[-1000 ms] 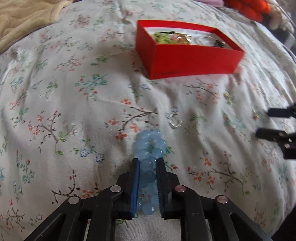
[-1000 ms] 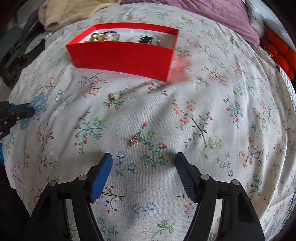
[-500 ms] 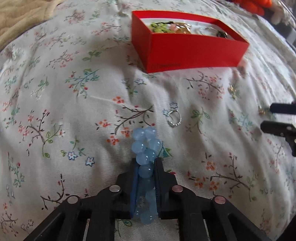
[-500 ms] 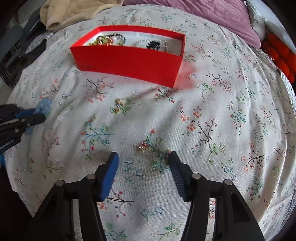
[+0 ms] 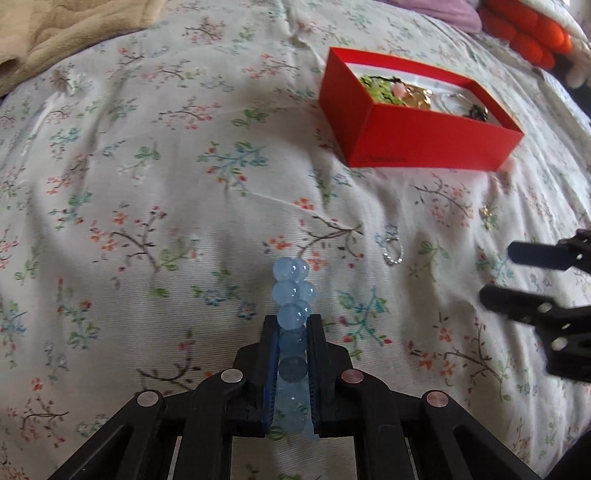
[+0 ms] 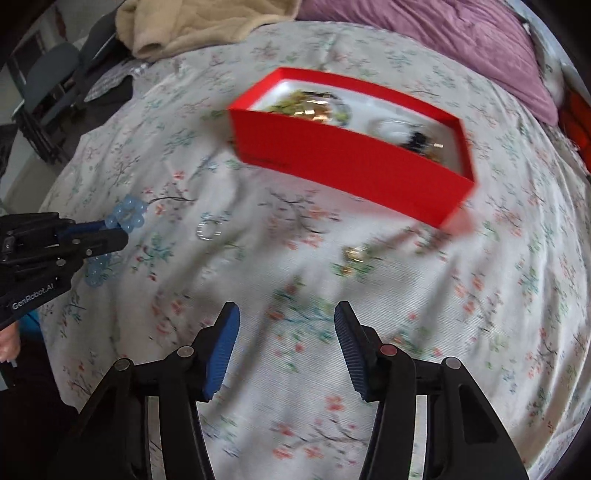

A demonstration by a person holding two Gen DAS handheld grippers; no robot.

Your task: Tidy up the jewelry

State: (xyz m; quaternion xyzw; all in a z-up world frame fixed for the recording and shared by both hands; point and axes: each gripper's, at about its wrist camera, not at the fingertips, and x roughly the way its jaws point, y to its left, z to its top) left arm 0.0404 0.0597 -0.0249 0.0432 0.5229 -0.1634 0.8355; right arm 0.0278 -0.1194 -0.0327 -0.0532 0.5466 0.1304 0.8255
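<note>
A string of pale blue beads, a bracelet [image 5: 291,291], is pinched edge-on between the pads of my left gripper [image 5: 293,321], which is shut on it just above the flowered bed cover. The right wrist view shows the same bracelet [image 6: 127,218] sticking out of the left gripper [image 6: 122,230]. My right gripper [image 6: 286,321] hovers over the cover, open, with nothing between its pads; it also shows at the right edge of the left wrist view [image 5: 517,273]. The red box [image 5: 424,144] [image 6: 343,170] holds several pieces. A silver ring [image 5: 393,254] [image 6: 208,230] and a gold piece [image 5: 488,214] [image 6: 354,254] lie loose.
A beige blanket [image 5: 55,40] [image 6: 192,26] lies at the far left of the bed. A purple pillow [image 6: 443,40] and an orange cushion [image 5: 524,33] are at the far right. Dark chairs [image 6: 44,92] stand beyond the bed's left edge.
The left jaws have squeezed tighter on the bracelet, which now stands edge-on. The right jaws have narrowed and that gripper has moved toward the box; a small red-and-gold piece before it is out of sight.
</note>
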